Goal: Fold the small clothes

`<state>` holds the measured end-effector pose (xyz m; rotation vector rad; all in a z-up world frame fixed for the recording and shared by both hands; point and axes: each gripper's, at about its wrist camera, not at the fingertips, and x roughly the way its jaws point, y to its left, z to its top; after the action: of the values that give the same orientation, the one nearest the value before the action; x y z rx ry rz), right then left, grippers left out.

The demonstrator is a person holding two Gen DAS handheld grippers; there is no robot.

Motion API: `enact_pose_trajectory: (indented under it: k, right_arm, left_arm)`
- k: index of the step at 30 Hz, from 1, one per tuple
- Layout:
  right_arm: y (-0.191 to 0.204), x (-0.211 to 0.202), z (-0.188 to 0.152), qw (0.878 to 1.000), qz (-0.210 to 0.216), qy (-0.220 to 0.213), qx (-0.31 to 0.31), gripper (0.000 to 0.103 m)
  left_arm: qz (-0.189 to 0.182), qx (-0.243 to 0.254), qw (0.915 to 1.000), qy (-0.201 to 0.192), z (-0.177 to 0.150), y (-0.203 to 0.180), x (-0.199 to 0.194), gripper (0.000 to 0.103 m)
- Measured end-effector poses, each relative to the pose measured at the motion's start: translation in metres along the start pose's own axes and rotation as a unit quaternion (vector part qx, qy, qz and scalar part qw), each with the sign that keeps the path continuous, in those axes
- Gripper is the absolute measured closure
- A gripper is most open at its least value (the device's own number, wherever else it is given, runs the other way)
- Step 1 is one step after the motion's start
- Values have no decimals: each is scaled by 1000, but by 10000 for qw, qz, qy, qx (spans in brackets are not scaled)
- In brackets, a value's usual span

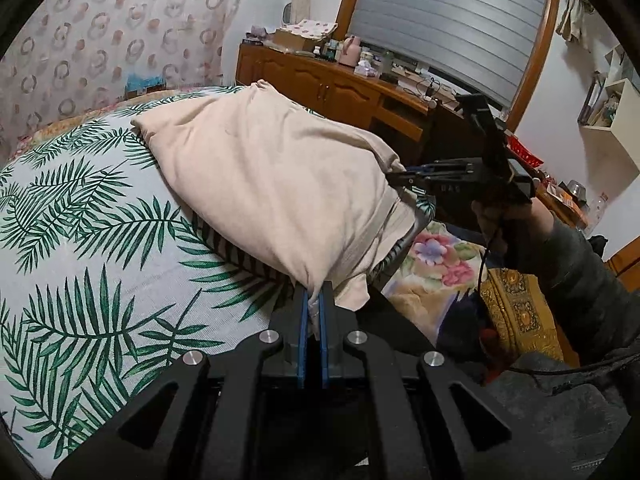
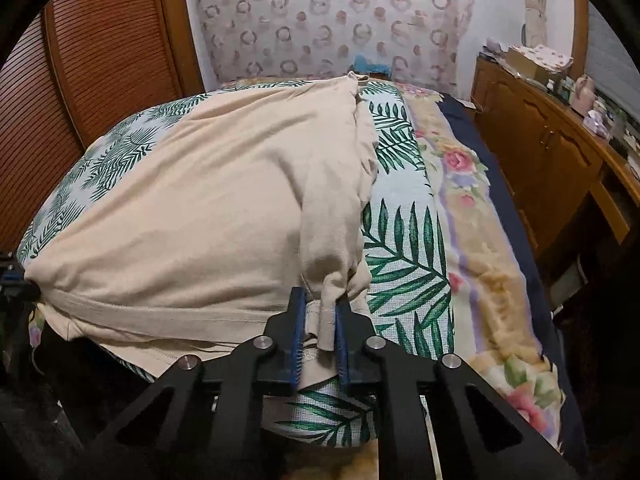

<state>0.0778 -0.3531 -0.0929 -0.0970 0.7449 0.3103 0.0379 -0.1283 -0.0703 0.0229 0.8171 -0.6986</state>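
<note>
A beige garment [image 2: 208, 208] hangs stretched above the leaf-print bed [image 1: 80, 240], its 2 near corners pinched, 1 in the left gripper [image 1: 314, 300] and 1 in the right gripper [image 2: 318, 312], so folding looks barely begun, no crease laid yet.

Matt beige cotton-like garment [image 2: 208, 208] on woven leaf-print cloth [image 2: 404, 240]; glossy wooden cabinet [image 2: 532, 152].

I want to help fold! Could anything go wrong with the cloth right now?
Maybe. The right claw pinches only a thin bunched strip of the beige cloth, so that corner might slip out. The left claw also grips just an edge. The far end still lies rumpled on the leafy sheet, so the fold may come out crooked.
</note>
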Motion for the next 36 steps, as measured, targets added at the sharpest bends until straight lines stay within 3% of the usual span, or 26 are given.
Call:
enact_pose_trajectory:
  k: [3,6,9,11,14,22,28,31,36]
  right_arm:
    - [-5,-9,-1,9997,136,-134,163,93]
    - [-9,-38,-3,9978,243,-544,304,93]
    - [-14,-72,-4,9935,357,-970,486,94]
    - [-13,-82,-5,9926,402,-1035,487,94]
    - [-5,-98,-4,9918,402,-1169,338,94]
    - [0,-116,-2,9883,518,-1426,160,94]
    - [-6,-84,44,9874,376,-1534,-20,94]
    - [-12,-54,77,9879,307,-1519,-64,94]
    - [-18,9,125,9914,236,-1279,-110,94]
  left_arm:
    - [-51,-7,9998,-198,3,0,-10,98]
    - [-81,96,9982,-592,9,-4,-33,98]
    - [43,72,9984,-567,12,1,-38,98]
    - [-154,-104,9971,-739,16,2,-54,98]
    - [-135,7,9948,-1007,24,-3,-75,98]
    - [24,66,9942,-1069,42,6,-80,98]
    - [390,-62,9925,-1158,103,57,-51,98]
    - [558,-272,9916,-1138,139,96,-24,98]
    - [847,-455,9908,-953,174,141,20,98]
